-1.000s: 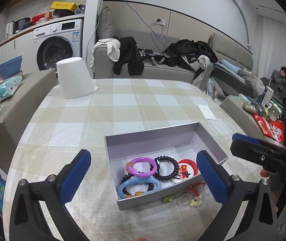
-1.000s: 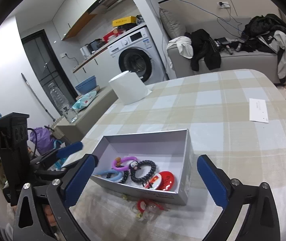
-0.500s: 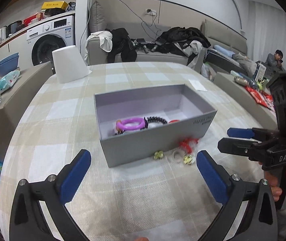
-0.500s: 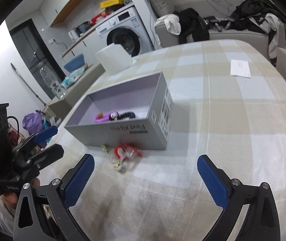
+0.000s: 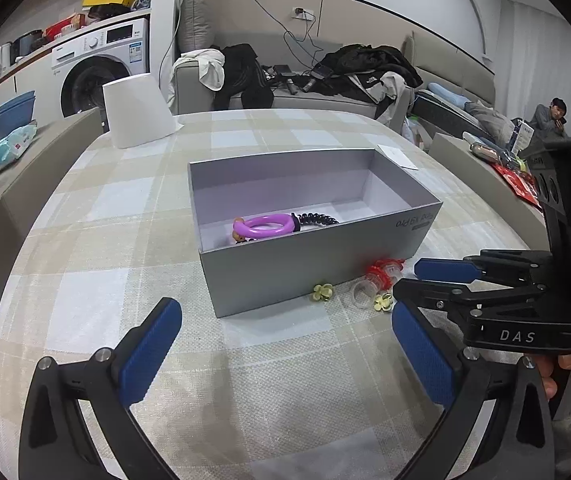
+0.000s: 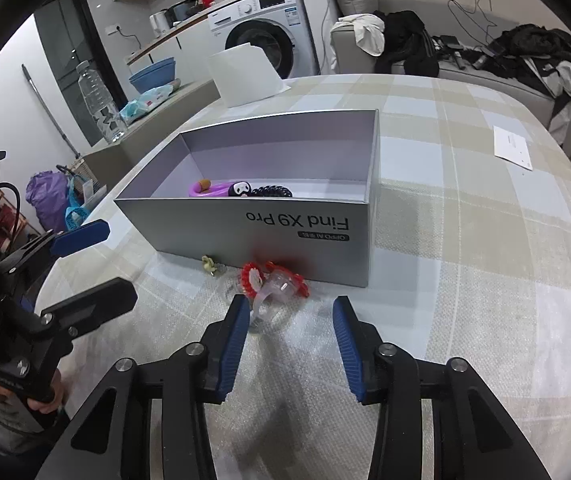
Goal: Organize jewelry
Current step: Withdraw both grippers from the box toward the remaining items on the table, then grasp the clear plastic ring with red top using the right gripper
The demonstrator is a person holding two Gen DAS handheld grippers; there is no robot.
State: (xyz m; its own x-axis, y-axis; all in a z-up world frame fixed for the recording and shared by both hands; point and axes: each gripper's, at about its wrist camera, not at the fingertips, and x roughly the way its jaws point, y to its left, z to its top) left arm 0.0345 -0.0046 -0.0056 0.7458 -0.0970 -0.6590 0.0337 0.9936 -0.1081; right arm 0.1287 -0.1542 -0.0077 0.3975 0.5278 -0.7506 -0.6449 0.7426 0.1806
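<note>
Left wrist: low over surface (image 5: pixel 85 312), facing box (image 5: pixel 305 264) long side, mid-range. Right wrist: lower, nearer, same side, angled from right. Shared: box, washer (image 6: pixel 269 28), sofa (image 5: pixel 285 96).

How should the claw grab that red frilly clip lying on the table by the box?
The red frilly clip lies flat, close against the grey box wall, so that side is blocked. Best bet is probably from above on the open table side, pinching its clear middle body across the narrow width. The right claw already sits open just in front of it.
</note>
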